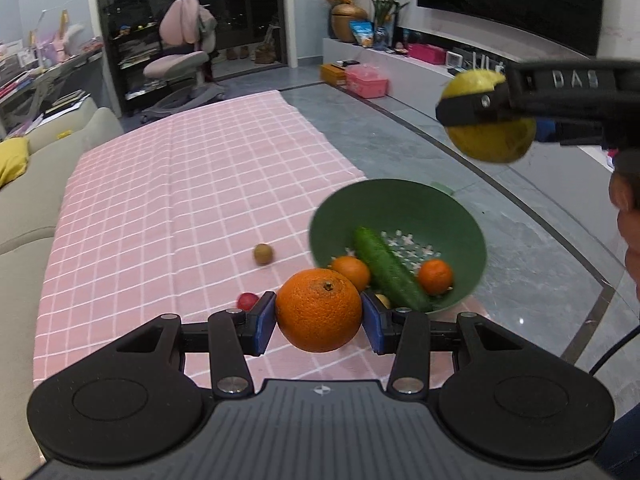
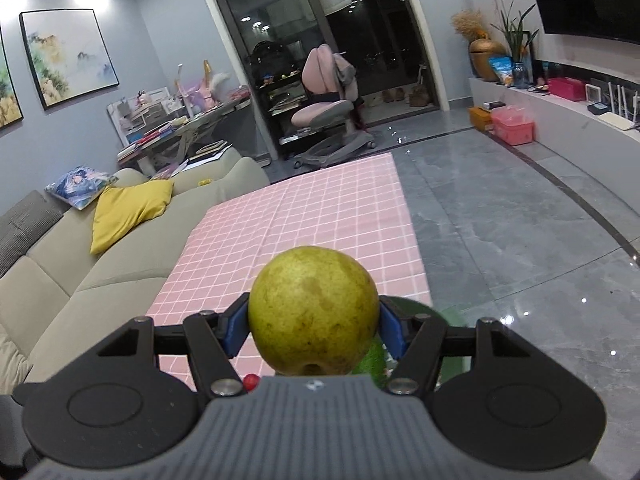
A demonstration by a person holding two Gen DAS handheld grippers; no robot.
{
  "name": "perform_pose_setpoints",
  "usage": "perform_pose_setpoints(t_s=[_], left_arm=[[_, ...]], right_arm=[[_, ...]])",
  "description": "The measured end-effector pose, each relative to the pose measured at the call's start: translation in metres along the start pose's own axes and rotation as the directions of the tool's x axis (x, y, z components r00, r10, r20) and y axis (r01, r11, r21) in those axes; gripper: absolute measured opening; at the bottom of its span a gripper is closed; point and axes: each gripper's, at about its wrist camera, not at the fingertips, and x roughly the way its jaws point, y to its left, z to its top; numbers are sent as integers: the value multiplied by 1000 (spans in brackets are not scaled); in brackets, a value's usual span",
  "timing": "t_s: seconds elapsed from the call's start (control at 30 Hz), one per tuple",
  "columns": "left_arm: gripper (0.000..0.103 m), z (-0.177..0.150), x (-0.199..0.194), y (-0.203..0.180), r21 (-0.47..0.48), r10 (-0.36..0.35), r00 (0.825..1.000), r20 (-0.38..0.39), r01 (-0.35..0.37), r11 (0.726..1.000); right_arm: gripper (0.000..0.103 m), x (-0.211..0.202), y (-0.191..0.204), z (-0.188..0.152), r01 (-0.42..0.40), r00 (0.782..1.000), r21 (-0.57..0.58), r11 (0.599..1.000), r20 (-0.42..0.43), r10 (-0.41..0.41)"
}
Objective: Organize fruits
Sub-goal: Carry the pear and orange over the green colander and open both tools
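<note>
A beige sofa (image 2: 80,272) runs along the left edge of the table; a pink checked tablecloth (image 1: 180,200) covers the top; a green bowl (image 1: 440,208) sits tipped at the cloth's right edge, holding a cucumber (image 1: 390,270) and two small oranges (image 1: 435,277). The yellow-green pear (image 2: 314,314), smooth and faintly speckled, is clamped in the right gripper (image 2: 314,320), up in the air above the bowl; the big dimpled orange (image 1: 319,310) is pinched between the blue pads of the left gripper (image 1: 319,316), just before the bowl's near rim; a brown kiwi (image 1: 263,254) and a small red fruit (image 1: 248,301) lie loose on the cloth left of the bowl.
</note>
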Motion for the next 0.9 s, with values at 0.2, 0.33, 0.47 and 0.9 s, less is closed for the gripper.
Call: perform_pose_setpoints(t_s=[0.2, 0.33, 0.47, 0.9], left_arm=[[51, 5, 7, -10, 8, -20, 1000, 7, 20, 1000], [51, 10, 13, -14, 5, -31, 999, 15, 31, 1000], [51, 17, 29, -17, -6, -22, 1000, 10, 22, 1000], [51, 32, 97, -17, -53, -9, 992, -129, 2, 999]], right_arm=[[62, -2, -7, 4, 28, 1000, -3, 1000, 2, -28], [62, 4, -8, 4, 41, 999, -8, 999, -13, -41], [62, 20, -7, 6, 60, 997, -40, 997, -53, -62], [62, 104, -30, 0, 151, 938, -176, 973, -286, -198]])
